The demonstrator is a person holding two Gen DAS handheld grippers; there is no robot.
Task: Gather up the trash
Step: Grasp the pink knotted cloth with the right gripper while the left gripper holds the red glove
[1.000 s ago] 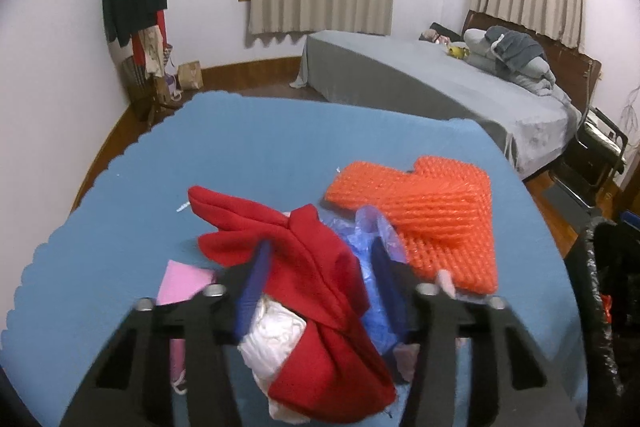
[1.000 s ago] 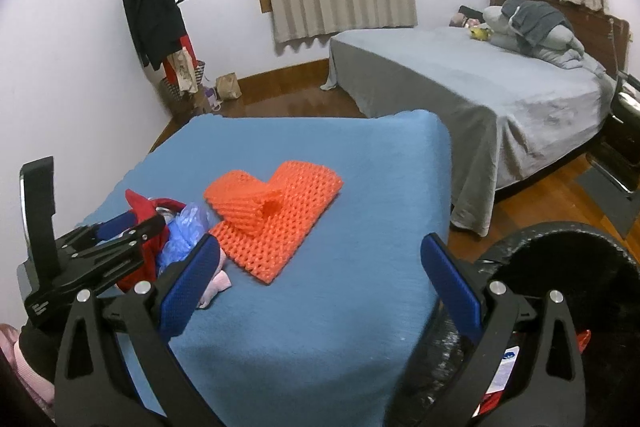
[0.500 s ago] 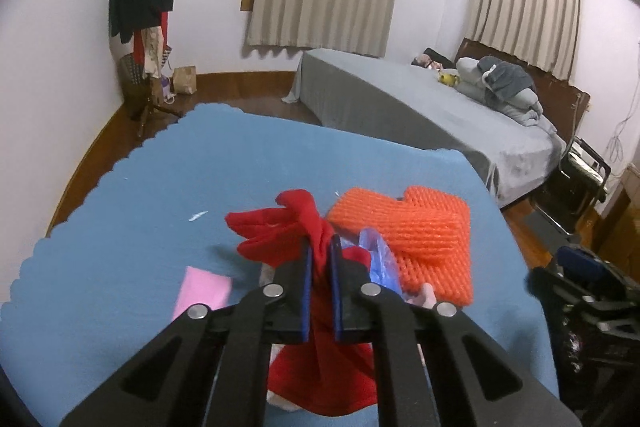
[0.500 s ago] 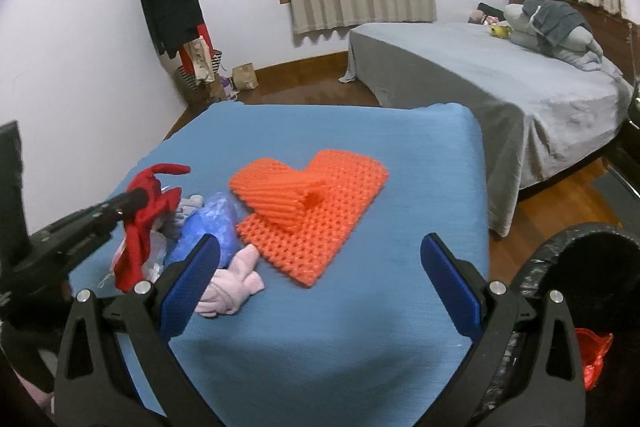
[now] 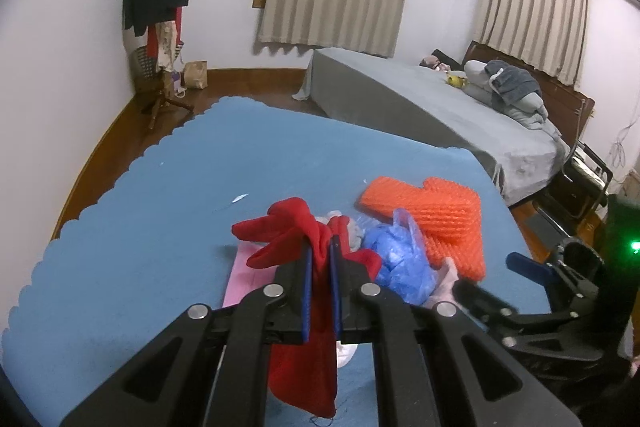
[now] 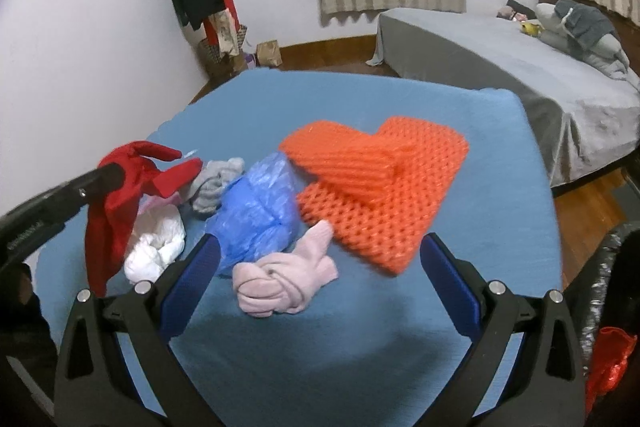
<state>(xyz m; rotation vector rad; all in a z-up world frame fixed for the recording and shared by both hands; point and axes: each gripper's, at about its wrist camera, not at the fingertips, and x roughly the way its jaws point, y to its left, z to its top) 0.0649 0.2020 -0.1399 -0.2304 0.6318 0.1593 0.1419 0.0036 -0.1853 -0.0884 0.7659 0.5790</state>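
So my left claw [image 5: 320, 259] was wide open a second ago; now it's clamped on the red cloth [image 5: 304, 231], lifted off the blue worktop [image 5: 160, 195]. Right claw [image 6: 320, 267] gapes empty over the pink sock [image 6: 280, 279]. Blue bag [image 6: 260, 211], orange mesh [image 6: 380, 179], white wad [image 6: 156, 247] crowd around; bin [image 6: 612, 267] sits right.

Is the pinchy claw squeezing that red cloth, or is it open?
Squeezing. The left gripper is shut on the red cloth: its blue pads press both sides, and the cloth hangs from them above the blue table.
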